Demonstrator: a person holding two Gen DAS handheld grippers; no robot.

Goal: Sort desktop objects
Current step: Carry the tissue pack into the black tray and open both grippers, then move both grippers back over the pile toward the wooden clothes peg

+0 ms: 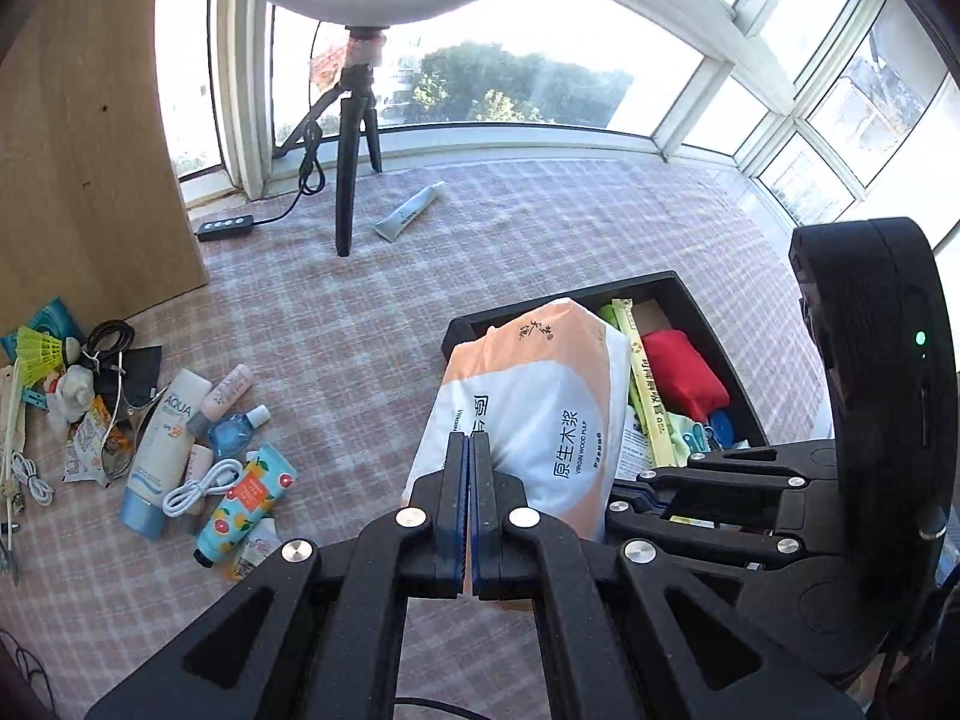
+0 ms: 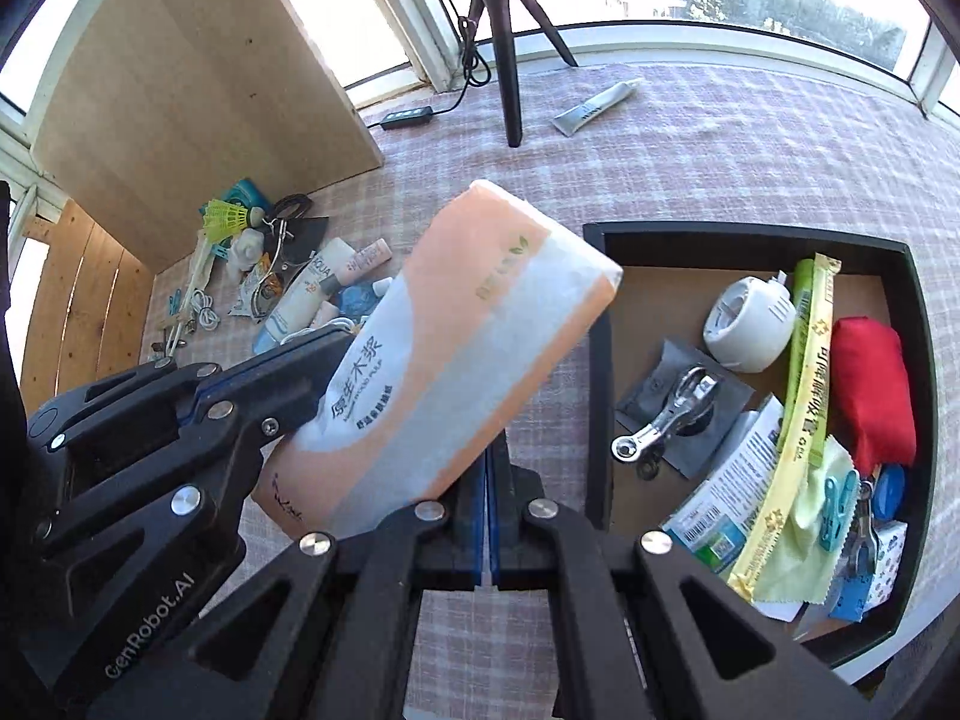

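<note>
My left gripper (image 1: 469,438) is shut on the near end of an orange-and-white tissue pack (image 1: 528,408) and holds it in the air, tilted, over the left edge of a black tray (image 1: 702,312). The pack (image 2: 468,348) and the left gripper (image 2: 324,354) also show in the right wrist view, left of the tray (image 2: 600,372). My right gripper (image 2: 487,456) is shut and empty, just below the pack and in front of the tray; its body shows in the left wrist view (image 1: 750,504).
A pile of tubes, bottles, cables and a yellow shuttlecock (image 1: 42,351) lies at the left by a wooden board (image 1: 90,138). A ring-light tripod (image 1: 351,168) and a white tube (image 1: 408,213) stand at the back. The tray holds a red pouch (image 2: 876,384), a white round device (image 2: 750,324) and several packets.
</note>
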